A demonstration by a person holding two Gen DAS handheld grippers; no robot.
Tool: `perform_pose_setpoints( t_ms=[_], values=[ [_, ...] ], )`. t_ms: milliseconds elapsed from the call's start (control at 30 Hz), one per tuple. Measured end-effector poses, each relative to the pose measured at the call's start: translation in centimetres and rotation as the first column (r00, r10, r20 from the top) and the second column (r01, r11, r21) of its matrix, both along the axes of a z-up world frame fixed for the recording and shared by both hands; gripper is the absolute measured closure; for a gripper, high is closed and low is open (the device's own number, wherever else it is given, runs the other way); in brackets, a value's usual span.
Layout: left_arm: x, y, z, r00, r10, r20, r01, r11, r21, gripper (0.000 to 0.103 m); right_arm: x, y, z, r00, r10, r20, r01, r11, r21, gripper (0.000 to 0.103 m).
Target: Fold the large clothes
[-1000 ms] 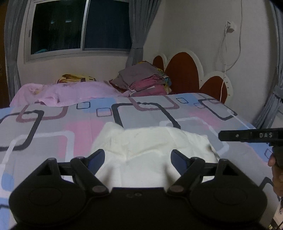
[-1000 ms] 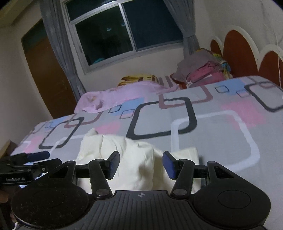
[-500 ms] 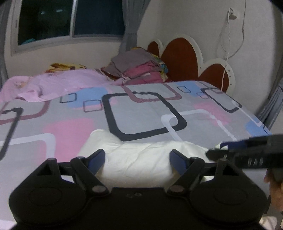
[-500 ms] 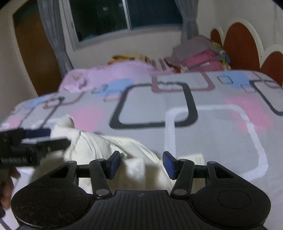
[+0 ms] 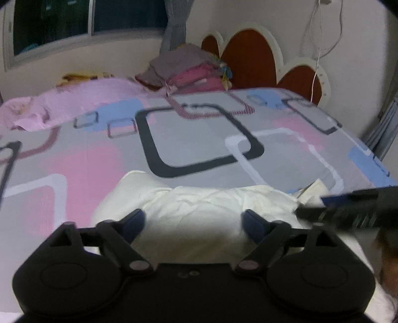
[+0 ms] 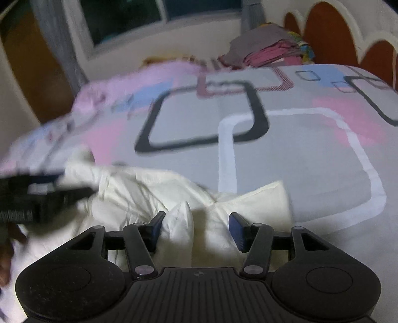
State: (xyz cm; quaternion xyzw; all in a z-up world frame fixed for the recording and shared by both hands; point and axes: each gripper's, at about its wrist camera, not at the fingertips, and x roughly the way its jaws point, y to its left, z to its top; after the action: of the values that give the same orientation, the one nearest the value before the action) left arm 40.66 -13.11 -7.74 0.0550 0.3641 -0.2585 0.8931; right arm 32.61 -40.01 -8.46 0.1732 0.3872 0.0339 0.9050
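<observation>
We lean over a patterned bed [image 5: 199, 139] under a dark window [image 5: 74, 22].
Our cream garment [image 5: 204, 206] lies crumpled at its near edge; left gripper [image 5: 192, 221] opening, right gripper [image 6: 195, 228] opening around a fold; both views are blurred.

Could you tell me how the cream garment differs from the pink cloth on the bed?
The cream garment lies crumpled at the near edge, under both claws; the pink cloth is spread out by the far side, below the window. The garment is plain cream, the cloth pale pink. Both rest loose and unfolded on the bed.

No readable text – any markings too blurred.
</observation>
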Motion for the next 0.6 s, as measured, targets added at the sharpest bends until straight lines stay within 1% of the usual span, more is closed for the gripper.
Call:
perform_pose_setpoints(
  t_ms=[33, 67, 100, 133, 167, 233, 267, 333, 433, 500, 567, 600],
  values=[
    [-1.0, 1.0, 0.8, 1.0, 0.014, 0.022, -0.014, 1.0, -0.004, 0.0, -1.0, -1.2, 0.7, 0.999, -0.027, 0.03, 0.027, 0.999, 0.02, 0.018],
    [-1.6, 1.9, 1.3, 0.999, 0.029, 0.039, -0.029, 1.0, -0.005, 0.0, -2.0, -2.4, 1.3, 0.997, -0.056, 0.062, 0.054, 0.998, 0.026, 0.0],
    [-2.5, 3.3, 1.7, 0.997, 0.063, 0.037, -0.063, 0.998, 0.001, 0.0, -3.1, -3.8, 1.5, 0.994, -0.066, 0.084, 0.062, 0.997, 0.053, 0.0],
    [-3.1, 4.6, 1.8, 0.994, 0.105, 0.017, -0.105, 0.994, 0.005, 0.0, -3.8, -5.4, 1.4, 0.995, -0.075, 0.068, 0.067, 0.992, 0.106, 0.0],
    [-3.7, 6.0, 1.8, 0.99, 0.14, -0.011, -0.14, 0.99, -0.015, 0.0, -4.4, -6.9, 1.0, 0.995, -0.091, 0.037, 0.084, 0.982, 0.169, 0.0],
    [-4.9, 8.8, 1.1, 0.98, 0.172, -0.102, -0.182, 0.977, -0.107, 0.0, -5.9, -9.5, -0.5, 0.994, -0.107, -0.014, 0.106, 0.95, 0.294, 0.0],
    [-5.5, 9.9, 0.6, 0.971, 0.181, -0.155, -0.204, 0.968, -0.149, 0.0, -6.6, -10.2, -1.3, 0.994, -0.106, -0.03, 0.11, 0.935, 0.338, 0.001],
    [-6.8, 11.6, -0.6, 0.961, 0.162, -0.225, -0.214, 0.95, -0.229, 0.0, -8.0, -11.3, -3.2, 0.992, -0.096, -0.084, 0.123, 0.897, 0.425, 0.001],
    [-8.4, 12.4, -2.4, 0.944, 0.154, -0.293, -0.238, 0.931, -0.278, 0.003, -9.0, -11.8, -5.5, 0.987, -0.068, -0.142, 0.131, 0.858, 0.497, 0.001],
    [-8.9, 12.2, -3.1, 0.935, 0.142, -0.324, -0.248, 0.916, -0.315, 0.005, -9.2, -11.5, -7.0, 0.984, -0.039, -0.175, 0.131, 0.822, 0.555, 0.001],
    [-8.7, 12.2, -3.8, 0.925, 0.137, -0.353, -0.269, 0.894, -0.357, 0.006, -9.1, -10.9, -8.1, 0.982, 0.007, -0.188, 0.109, 0.792, 0.601, 0.001],
    [-8.5, 12.1, -4.1, 0.918, 0.137, -0.372, -0.284, 0.882, -0.377, 0.007, -8.9, -10.5, -8.4, 0.981, 0.024, -0.194, 0.102, 0.784, 0.613, 0.001]
  ],
)
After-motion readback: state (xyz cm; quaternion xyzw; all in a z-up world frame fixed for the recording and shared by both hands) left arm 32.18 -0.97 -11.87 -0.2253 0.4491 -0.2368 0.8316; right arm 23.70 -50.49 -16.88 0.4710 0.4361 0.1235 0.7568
